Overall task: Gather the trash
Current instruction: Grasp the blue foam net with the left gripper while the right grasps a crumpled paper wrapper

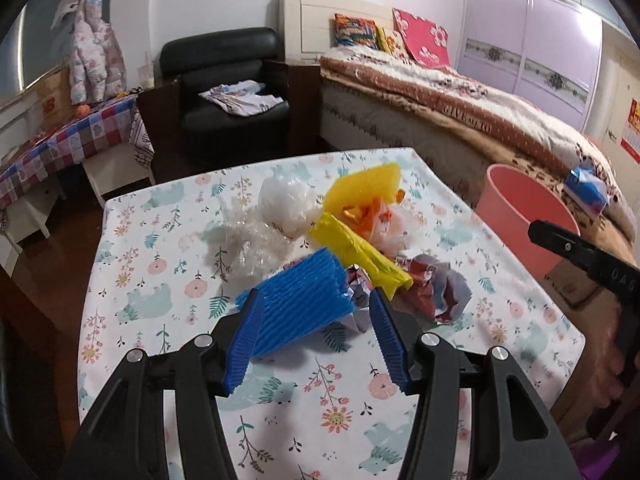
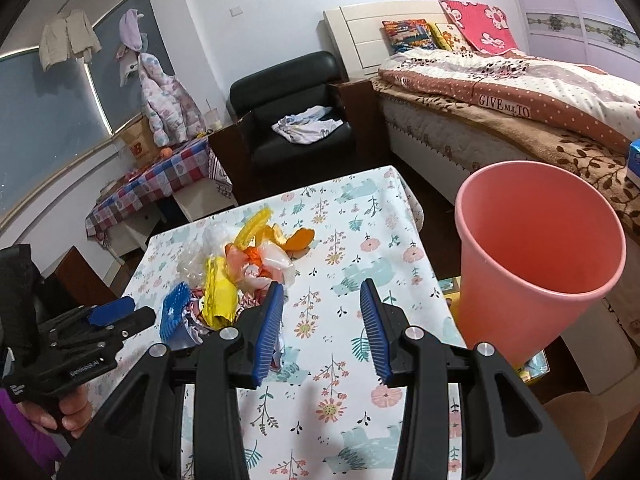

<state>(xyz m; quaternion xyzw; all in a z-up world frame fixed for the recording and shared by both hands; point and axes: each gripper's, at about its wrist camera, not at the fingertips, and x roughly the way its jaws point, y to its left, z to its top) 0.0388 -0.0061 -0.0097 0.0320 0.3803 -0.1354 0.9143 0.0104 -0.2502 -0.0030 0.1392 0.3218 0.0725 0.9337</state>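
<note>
I am in a bedroom. There is a big bed with a brown blanket, a black chair with some cloth on it, and purple wardrobe doors at the back. In front of me is a table with a white cloth that has flowers and bears on it.

Next to the table, on my right side, is a pink bin. I can look inside it from my right camera. It looks empty, as far as I can see.

All the trash is still in a pile on the table. There is a clear plastic bag, a white wad, a yellow comb-like sheet, a yellow wrapper, some orange scraps, and crumpled paper. A blue ridged sheet is at the front of the pile.

My left gripper is open wide. The blue ridged sheet sits between my fingers, but I am not squeezing it. The sheet looks close to one pad. I cannot tell if it touches.

My right gripper is part way open and has nothing in it. It hangs over bare cloth, between the pile and the pink bin.

So I think the job has barely begun. Nothing is in the bin yet. Every piece still has to be picked up and dropped in. The blue ridged sheet looks like the first one to go.
</note>
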